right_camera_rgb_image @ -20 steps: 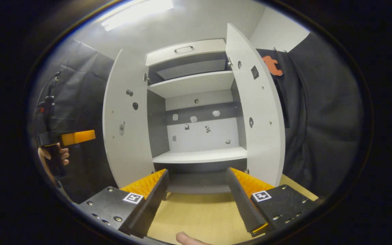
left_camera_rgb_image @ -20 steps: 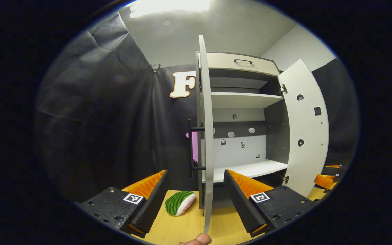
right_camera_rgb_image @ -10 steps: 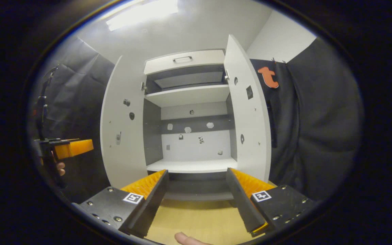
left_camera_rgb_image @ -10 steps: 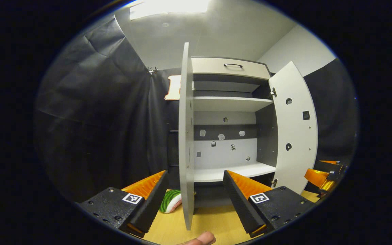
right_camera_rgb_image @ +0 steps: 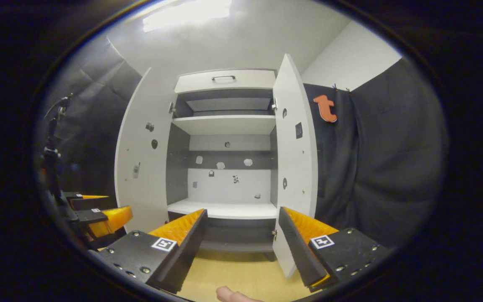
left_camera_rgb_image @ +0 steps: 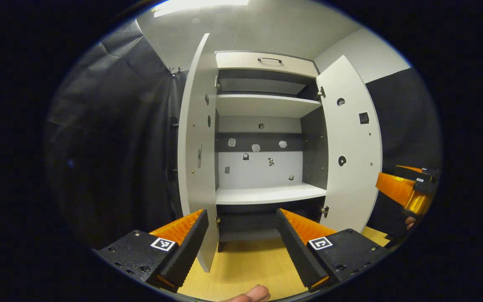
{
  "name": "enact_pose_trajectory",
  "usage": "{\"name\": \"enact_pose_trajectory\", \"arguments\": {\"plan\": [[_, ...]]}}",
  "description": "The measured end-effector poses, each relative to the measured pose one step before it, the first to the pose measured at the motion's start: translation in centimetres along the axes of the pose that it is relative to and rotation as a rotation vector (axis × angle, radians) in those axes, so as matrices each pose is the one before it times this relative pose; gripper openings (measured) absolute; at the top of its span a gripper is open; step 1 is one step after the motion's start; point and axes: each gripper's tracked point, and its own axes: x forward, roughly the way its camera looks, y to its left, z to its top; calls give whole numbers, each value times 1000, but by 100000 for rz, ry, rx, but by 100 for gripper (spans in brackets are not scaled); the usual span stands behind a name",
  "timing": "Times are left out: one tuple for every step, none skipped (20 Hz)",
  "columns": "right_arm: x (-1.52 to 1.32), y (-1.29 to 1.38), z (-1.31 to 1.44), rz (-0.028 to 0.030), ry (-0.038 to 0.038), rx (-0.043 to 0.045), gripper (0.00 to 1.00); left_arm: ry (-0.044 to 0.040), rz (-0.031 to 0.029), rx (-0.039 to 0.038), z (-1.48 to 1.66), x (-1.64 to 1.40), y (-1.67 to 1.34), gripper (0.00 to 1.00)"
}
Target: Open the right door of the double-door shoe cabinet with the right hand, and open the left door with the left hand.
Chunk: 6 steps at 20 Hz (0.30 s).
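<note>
In the left gripper view, the left tool (left_camera_rgb_image: 239,237) stands with its fingers spread wide and nothing between them, above the pale wooden bench (left_camera_rgb_image: 245,270). A fingertip (left_camera_rgb_image: 252,293) of the holding hand shows at the bottom edge. Beyond the fingers stands the shoe cabinet (left_camera_rgb_image: 266,126) with both doors swung open: the left door (left_camera_rgb_image: 195,147) reaches out toward the camera, its lower corner just beside the tool's left finger, and the right door (left_camera_rgb_image: 352,147) opens off to the right. Inside are a lower shelf (left_camera_rgb_image: 268,193), an upper shelf (left_camera_rgb_image: 264,105) and a drawer front with a dark handle (left_camera_rgb_image: 270,60) at the top. The right tool (left_camera_rgb_image: 405,191) shows near the right door's outer edge.

In the right gripper view, the right tool (right_camera_rgb_image: 241,239) likewise gapes wide and holds nothing; the right door's lower edge (right_camera_rgb_image: 285,256) sits just beside its right finger.
</note>
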Motion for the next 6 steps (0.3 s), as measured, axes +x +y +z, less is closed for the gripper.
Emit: {"name": "enact_pose_trajectory", "arguments": {"plan": [[-134,-13,102,76,-430,-164,100,-851,299,127,117,53,-87,100],[-121,-30,35,35,-384,-142,100,-188,-162,214,15,9,-214,100],[-64,-90,-17,-349,-195,-268,100,293,-552,-78,-151,-20,-241,99],[-97,-66,-146,-318,93,-839,100,227,-714,-230,-160,32,-231,99],[-83,-7,-147,-146,186,-1259,100,125,-249,-34,-46,-87,-2,99],[-1,-6,-207,-212,233,-1058,100,-73,-58,260,-101,-66,-1,99]]}}
